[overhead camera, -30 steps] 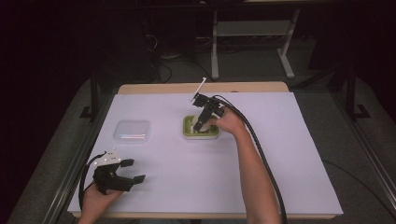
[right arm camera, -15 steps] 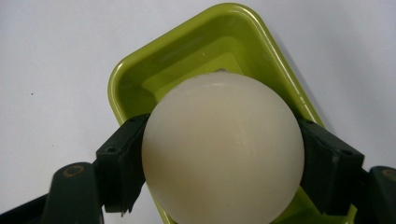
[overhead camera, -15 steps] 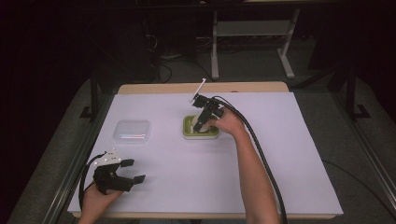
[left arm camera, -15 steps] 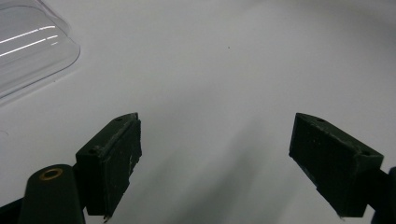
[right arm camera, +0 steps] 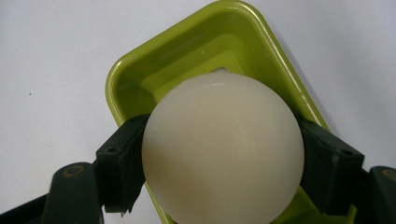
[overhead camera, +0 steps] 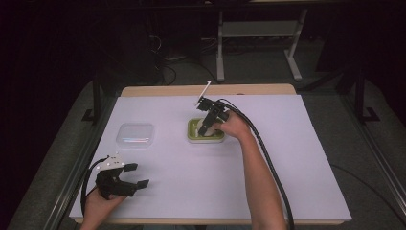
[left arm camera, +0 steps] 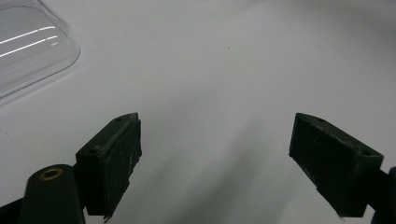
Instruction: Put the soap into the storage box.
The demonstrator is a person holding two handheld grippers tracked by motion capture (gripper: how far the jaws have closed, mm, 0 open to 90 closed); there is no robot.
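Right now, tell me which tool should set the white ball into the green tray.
Right. The right tool already grips the white ball directly over the green tray. The left tool sits open at the table's near edge.

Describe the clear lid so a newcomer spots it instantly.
On the white table, look left of the green tray where the right gripper holds a white ball. The clear lid lies flat there, alone: see-through, rounded corners, the one colourless piece.

High view overhead, facing forward-down; claw views close; green tray (overhead camera: 206,136) (right arm camera: 224,51) shared.
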